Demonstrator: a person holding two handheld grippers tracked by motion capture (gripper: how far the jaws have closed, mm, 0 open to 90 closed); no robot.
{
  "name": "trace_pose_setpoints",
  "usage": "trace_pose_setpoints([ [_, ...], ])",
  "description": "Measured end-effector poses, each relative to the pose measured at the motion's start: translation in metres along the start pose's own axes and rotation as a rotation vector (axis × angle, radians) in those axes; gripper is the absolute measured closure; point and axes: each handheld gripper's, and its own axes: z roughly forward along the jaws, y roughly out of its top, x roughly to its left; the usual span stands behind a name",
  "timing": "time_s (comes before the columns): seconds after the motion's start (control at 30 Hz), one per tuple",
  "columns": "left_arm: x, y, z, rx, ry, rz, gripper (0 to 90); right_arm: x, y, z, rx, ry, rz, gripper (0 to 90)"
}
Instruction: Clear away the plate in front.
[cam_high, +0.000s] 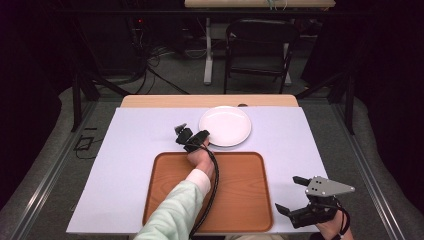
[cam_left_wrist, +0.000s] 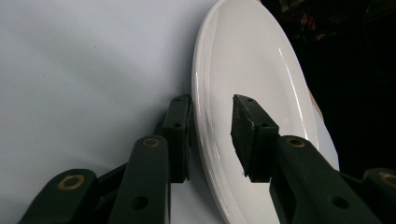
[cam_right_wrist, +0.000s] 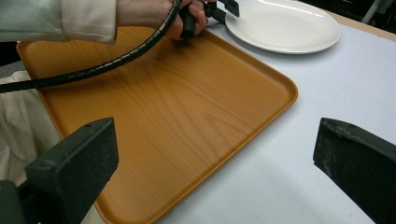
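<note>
The left tongs stand apart astride the rim of the plate, which lies on the counter beyond the tray. The right tongs gape wide beside the tray.

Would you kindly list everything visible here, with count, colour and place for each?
plate: one, white, far centre of the table, its near-left rim between the left claw's jaws
tray: one, orange-brown wood grain, near centre of the table, bare
table cover: one, pale lavender-grey, over the tabletop
chair: one, black, on the floor beyond the table
left claw: one, black, open astride the plate rim
right claw: one, black, open, near right corner
sleeve: one, pale green, over the tray
</note>
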Motion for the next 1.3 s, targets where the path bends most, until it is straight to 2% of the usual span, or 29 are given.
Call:
trace_pose_setpoints([
  [0.1,-0.0017,0.0012,0.0009,0.014,0.014,0.012,68.2,0.0001,0.0,0.0001,0.001,0.001,-0.002,0.0],
  [0.2,-0.002,0.0025,0.0016,0.019,0.018,0.008,69.8,0.0001,0.0,0.0002,0.002,0.001,-0.002,0.0],
  [0.37,-0.0012,0.0042,0.0018,0.032,0.038,0.006,76.3,0.0003,0.0001,0.0007,0.007,0.003,-0.002,0.0],
  [0.67,0.0016,0.0046,0.0024,0.035,0.018,-0.001,79.0,0.0001,0.0002,0.0016,0.01,0.006,0.0,0.0],
  [0.77,-0.0009,0.0056,0.0034,0.044,0.017,0.021,73.8,-0.0002,0.0001,0.0016,0.009,0.006,0.0,0.0],
  [0.93,-0.0034,0.0065,0.0049,0.053,0.042,0.065,78.1,-0.0002,0.0001,0.0018,0.01,0.008,0.0,0.0],
  [1.17,0.0011,0.0056,0.0041,0.034,-0.005,0.025,80.6,-0.0007,-0.0002,0.0022,0.016,0.008,0.003,0.0],
  [1.3,0.0022,0.0074,0.0018,0.035,-0.033,0.019,82.3,-0.001,-0.0002,0.0027,0.018,0.008,0.004,0.0],
])
